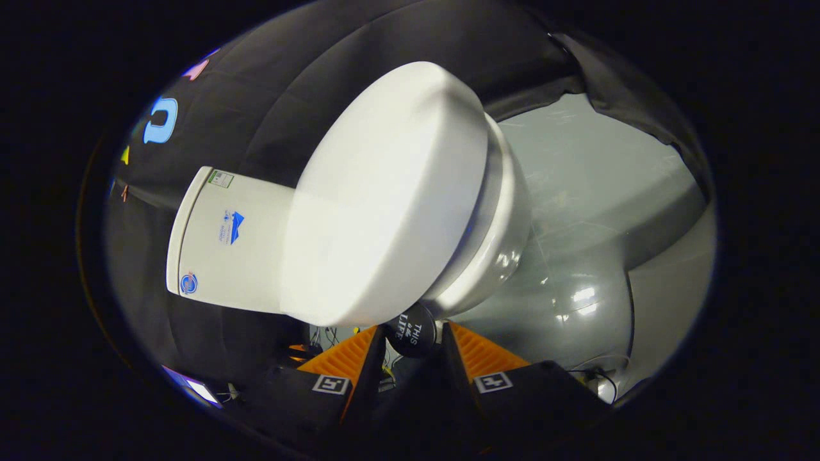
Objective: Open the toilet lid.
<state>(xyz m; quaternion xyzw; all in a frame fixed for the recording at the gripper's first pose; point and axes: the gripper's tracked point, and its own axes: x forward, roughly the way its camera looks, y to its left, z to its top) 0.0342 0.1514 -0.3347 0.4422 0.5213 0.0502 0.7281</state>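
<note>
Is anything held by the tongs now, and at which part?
Nothing is held. The tongs stand open, just short of the closed toilet lid; neither finger touches it.

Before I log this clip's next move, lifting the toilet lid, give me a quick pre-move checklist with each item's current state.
1. Toilet lid down on the bowl, ready to lift: ok.
2. Gripper open, nothing between its fingers: ok.
3. Fingers touching the lid's edge: not ok, they sit just short of it.
4. Gap under the lid's rim for a fingertip: cannot tell.
5. Tank behind the lid, room for the lid to swing back: ok.
</note>
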